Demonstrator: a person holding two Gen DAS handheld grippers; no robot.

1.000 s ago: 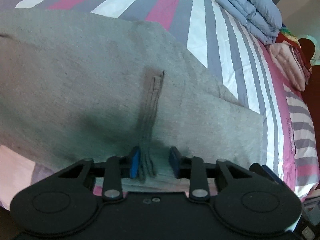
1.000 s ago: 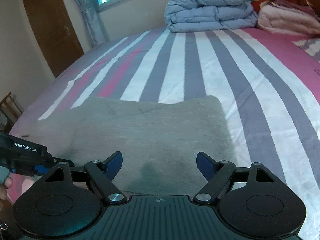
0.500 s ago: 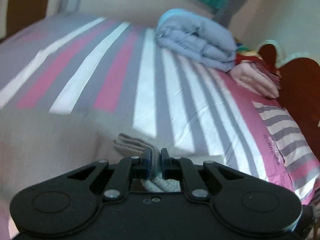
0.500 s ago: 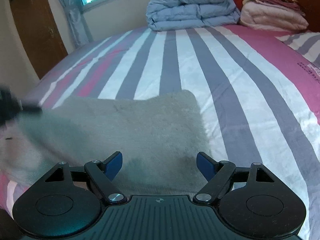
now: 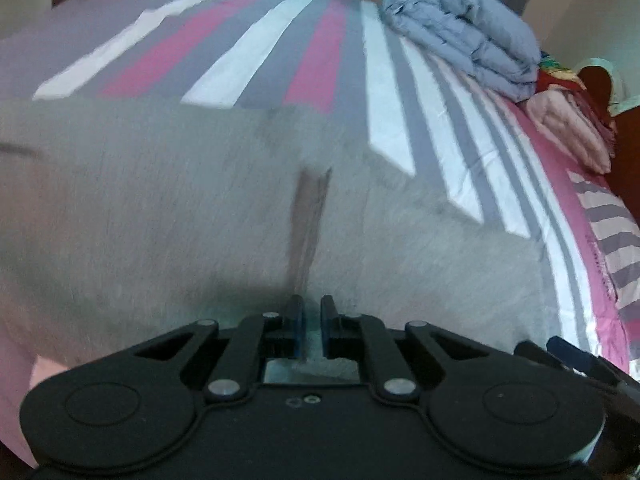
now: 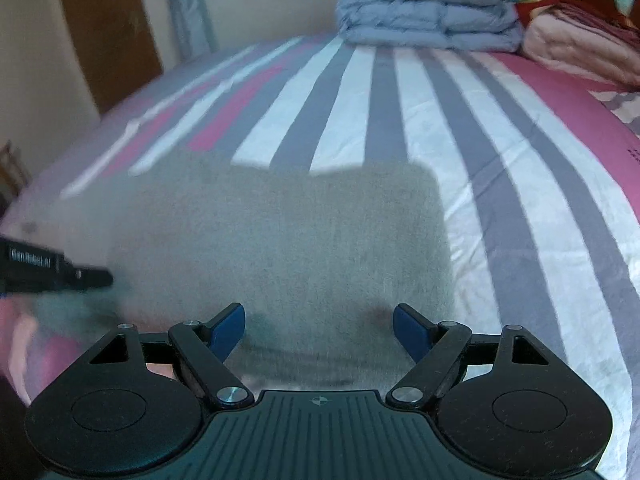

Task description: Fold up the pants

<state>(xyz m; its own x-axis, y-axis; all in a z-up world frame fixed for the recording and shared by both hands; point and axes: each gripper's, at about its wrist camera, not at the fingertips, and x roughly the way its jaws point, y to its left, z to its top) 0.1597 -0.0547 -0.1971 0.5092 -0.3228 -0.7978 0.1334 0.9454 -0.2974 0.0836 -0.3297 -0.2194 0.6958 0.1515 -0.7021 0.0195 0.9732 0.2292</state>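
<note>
Right in front of the left gripper (image 5: pixel 311 326), the grey pants (image 5: pixel 168 216) lie spread flat on the striped bed (image 5: pixel 280 40). Its fingers are drawn in narrow, with a thin fold of grey cloth pinched between the blue pads at the near edge of the pants. A dark seam or drawstring (image 5: pixel 308 216) runs straight ahead from the pinch; blur, can't tell which. Pants extend far to the left of this gripper and ahead-right, ending in a corner toward the right.

Ahead of the right gripper (image 6: pixel 318 324), the same pants (image 6: pixel 304 240) show as a rectangular panel, its right edge just ahead-right of the right finger. This gripper is wide apart and grips nothing, with cloth lying under and between the fingers; contact can't be told. The left gripper's black body (image 6: pixel 52 266) is at its left, over the pants' left part.

Far ahead of both: a folded blue-grey duvet (image 6: pixel 428 8) at the bed's far end, a pink blanket (image 6: pixel 580 48) beside it to the right. Brown door (image 6: pixel 108 28) far ahead-left of the right gripper.
</note>
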